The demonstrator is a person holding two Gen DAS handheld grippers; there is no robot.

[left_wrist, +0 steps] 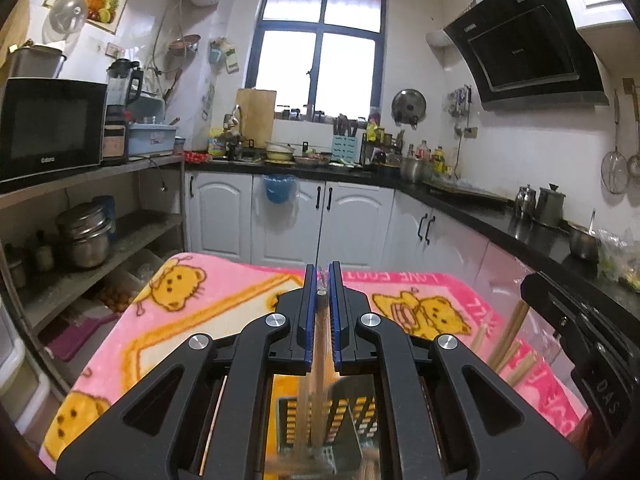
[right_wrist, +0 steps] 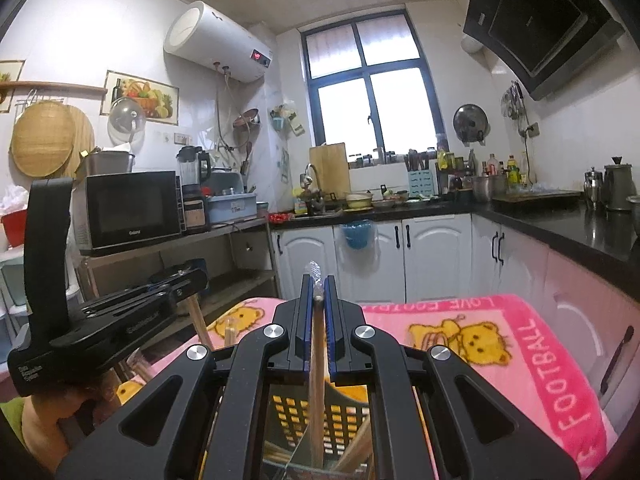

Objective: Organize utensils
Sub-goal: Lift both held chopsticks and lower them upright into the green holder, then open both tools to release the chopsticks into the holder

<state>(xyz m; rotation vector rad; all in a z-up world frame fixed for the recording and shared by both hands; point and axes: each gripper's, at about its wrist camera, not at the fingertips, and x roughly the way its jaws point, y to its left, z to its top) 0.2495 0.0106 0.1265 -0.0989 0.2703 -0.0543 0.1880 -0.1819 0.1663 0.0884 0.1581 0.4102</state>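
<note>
My left gripper (left_wrist: 321, 276) is shut on a wooden chopstick (left_wrist: 320, 340) that hangs down into a black perforated utensil holder (left_wrist: 308, 420) below the jaws. My right gripper (right_wrist: 319, 284) is likewise shut on a wooden chopstick (right_wrist: 316, 360), whose lower end reaches into the same holder (right_wrist: 332, 412). More chopsticks (left_wrist: 512, 340) stand at a slant under the right gripper's black body (left_wrist: 580, 340). The left gripper's body (right_wrist: 120, 320) shows at the left of the right wrist view, above other chopsticks (right_wrist: 200, 320). The holder's bottom is hidden.
A pink blanket with yellow bears (left_wrist: 192, 312) (right_wrist: 520, 340) covers the table. A dark slender utensil (right_wrist: 618, 360) lies at its right edge. White cabinets (left_wrist: 352, 216) and a black counter (left_wrist: 500, 216) stand beyond; a shelf with a microwave (left_wrist: 48, 128) is to the left.
</note>
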